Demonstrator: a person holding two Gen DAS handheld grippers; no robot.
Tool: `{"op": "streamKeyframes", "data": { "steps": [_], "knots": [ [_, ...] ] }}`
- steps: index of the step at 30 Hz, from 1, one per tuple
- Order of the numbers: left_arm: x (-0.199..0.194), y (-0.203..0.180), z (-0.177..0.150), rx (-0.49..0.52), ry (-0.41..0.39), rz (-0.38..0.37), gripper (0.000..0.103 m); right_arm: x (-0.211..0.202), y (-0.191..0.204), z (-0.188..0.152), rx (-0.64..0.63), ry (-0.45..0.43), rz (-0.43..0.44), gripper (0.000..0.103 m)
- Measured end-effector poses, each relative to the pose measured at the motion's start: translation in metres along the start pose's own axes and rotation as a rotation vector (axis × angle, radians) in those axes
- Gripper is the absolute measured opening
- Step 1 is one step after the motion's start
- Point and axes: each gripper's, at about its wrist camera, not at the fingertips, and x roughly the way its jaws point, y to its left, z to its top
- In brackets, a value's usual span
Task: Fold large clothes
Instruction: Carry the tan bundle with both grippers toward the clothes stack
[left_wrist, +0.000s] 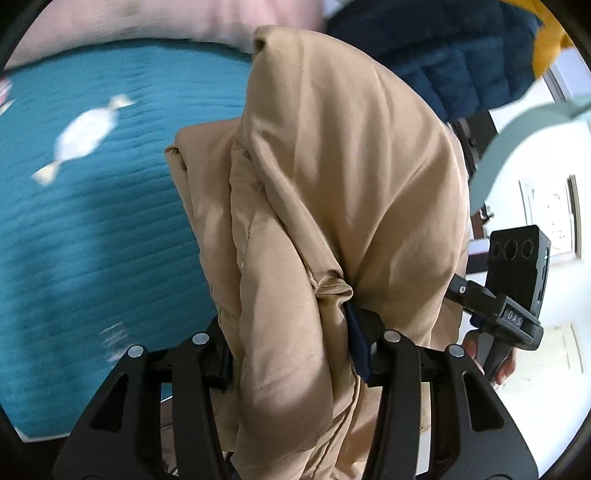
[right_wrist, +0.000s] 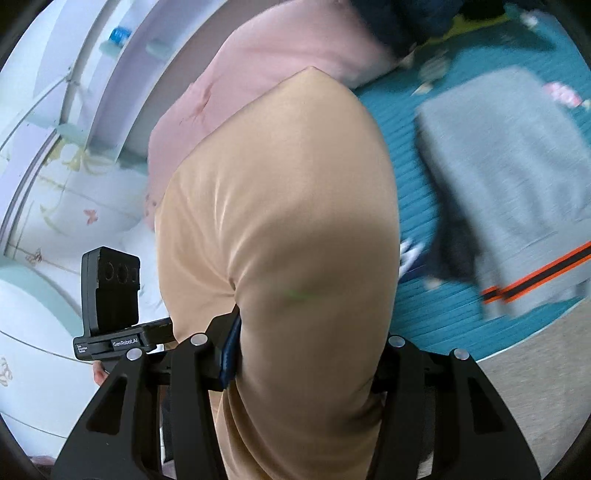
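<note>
Left gripper (left_wrist: 291, 354): jaws pinching a thick bunch of the tan garment (left_wrist: 332, 184), low centre of the frame.
Right gripper (right_wrist: 306, 354): jaws closed on the same tan garment (right_wrist: 280, 206), which fills the middle of its view.
Tan garment: held up in the air between both grippers, doubled over, not lying on the bed.
Bed (left_wrist: 92, 240): teal cover, behind and below.
Grey garment (right_wrist: 509, 177): right of frame, looks already folded.
Progress: I judge the fold half done; laying down and smoothing remain.
</note>
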Motion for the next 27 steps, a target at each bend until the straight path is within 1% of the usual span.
{"op": "streamKeyframes", "data": {
  "steps": [1,4,8,10,13,15,17,21,22,24,27],
  "knots": [
    [0.004,-0.005,-0.004,0.014,0.005,-0.006,0.047,-0.009,-0.006,0.006,-0.004,-0.007,-0.011,0.048],
    [0.035,-0.043,0.02,0.049,0.01,-0.038,0.047,-0.04,-0.027,0.027,-0.015,-0.035,-0.046,0.048],
    [0.062,-0.078,0.041,0.082,0.019,-0.053,0.047,-0.073,-0.059,0.058,-0.02,-0.05,-0.075,0.048],
    [0.081,-0.091,0.055,0.087,0.028,-0.063,0.047,-0.082,-0.075,0.072,-0.019,-0.045,-0.088,0.048],
    [0.11,-0.106,0.068,0.073,0.031,-0.085,0.047,-0.088,-0.096,0.089,-0.034,-0.034,-0.117,0.049],
    [0.135,-0.119,0.084,0.074,0.033,-0.091,0.047,-0.092,-0.107,0.104,-0.039,-0.03,-0.142,0.049],
    [0.151,-0.12,0.095,0.053,0.042,-0.097,0.047,-0.091,-0.116,0.114,-0.054,-0.027,-0.169,0.049],
    [0.17,-0.109,0.103,0.022,0.036,-0.084,0.047,-0.083,-0.144,0.133,-0.048,0.002,-0.172,0.05],
    [0.178,-0.111,0.11,0.017,0.038,-0.078,0.047,-0.078,-0.149,0.137,-0.051,0.013,-0.176,0.051],
    [0.191,-0.104,0.117,0.001,0.043,-0.061,0.047,-0.065,-0.156,0.144,-0.055,0.045,-0.191,0.051],
    [0.212,-0.094,0.122,-0.008,0.046,-0.015,0.047,-0.051,-0.17,0.151,-0.061,0.073,-0.21,0.052]
  ]
}}
